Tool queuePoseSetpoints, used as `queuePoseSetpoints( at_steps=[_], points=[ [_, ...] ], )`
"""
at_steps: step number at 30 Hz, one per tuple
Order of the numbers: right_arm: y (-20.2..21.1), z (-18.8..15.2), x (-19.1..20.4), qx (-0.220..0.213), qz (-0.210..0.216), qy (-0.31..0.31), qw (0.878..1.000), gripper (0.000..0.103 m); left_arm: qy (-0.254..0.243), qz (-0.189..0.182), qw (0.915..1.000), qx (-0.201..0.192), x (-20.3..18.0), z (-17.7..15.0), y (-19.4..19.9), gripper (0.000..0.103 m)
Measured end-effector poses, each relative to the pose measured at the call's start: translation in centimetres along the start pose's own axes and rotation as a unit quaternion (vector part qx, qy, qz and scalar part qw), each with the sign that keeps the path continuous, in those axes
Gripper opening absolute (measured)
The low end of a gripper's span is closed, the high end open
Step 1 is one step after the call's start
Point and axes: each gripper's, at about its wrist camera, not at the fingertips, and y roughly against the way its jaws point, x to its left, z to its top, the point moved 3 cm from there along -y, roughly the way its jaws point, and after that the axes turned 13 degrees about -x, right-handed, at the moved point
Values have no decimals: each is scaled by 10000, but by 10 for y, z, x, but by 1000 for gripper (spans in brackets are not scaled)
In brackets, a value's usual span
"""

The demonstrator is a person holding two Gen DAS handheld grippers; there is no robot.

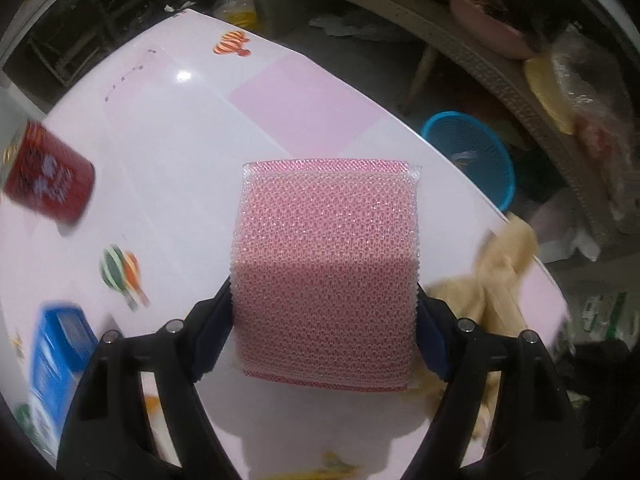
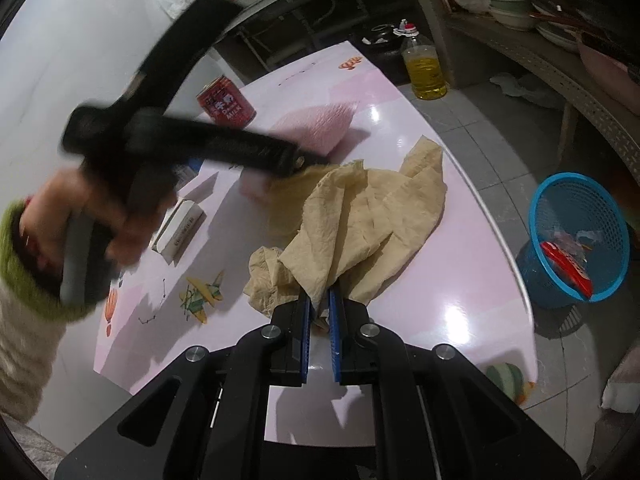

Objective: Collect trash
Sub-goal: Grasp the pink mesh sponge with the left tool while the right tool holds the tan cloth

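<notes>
We are partway through, by our reading. In the left wrist view our left gripper (image 1: 325, 312) holds a pink mesh sponge (image 1: 326, 268) between its fingers (image 1: 212, 320), which press its two sides; it fills the centre of the frame above the bench (image 1: 180, 152). In the right wrist view our right gripper (image 2: 319, 320) has its fingers clenched on a fold of the beige crumpled cloth (image 2: 360, 216), which lies spread over the middle of the bench toward its right edge. The blue basket (image 2: 580, 236) stands on the floor at the right of that frame, beside the bench, and already holds a red wrapper (image 2: 568, 268) and some pale scraps, so some collecting looks done. Still on the bench are a red can (image 2: 226, 106) at upper centre-left, a white carton (image 2: 180, 228) lying near the hand (image 2: 80, 216) that carries the left tool, and, at lower left of the left wrist view, a blurred blue box (image 1: 56, 360). Which of these count as trash we cannot tell. Neither the sponge nor the cloth has reached the basket yet.
</notes>
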Motion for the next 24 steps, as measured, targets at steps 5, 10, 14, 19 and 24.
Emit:
queuePoseSetpoints(
  at_steps=[5,10,14,19,24],
  points=[
    [2,1,-6,4,-28,-76,10000,9,326,-155,9989,-284,-11,-25,16,75],
    [2,2,-8,0,-89,-96,9999,9,672,-275,9962,-482,2,-44,30,75],
    [-1,3,-6,1,-133,-28,9999,11,969,-356,9929,-594,16,-56,37,75],
    [-3,4,2,70,-151,302,9994,25,1132,-458,9904,-647,18,-57,34,75],
    [-6,3,15,136,-201,808,9964,40,1256,-546,9884,-662,26,-61,37,75]
  ],
)
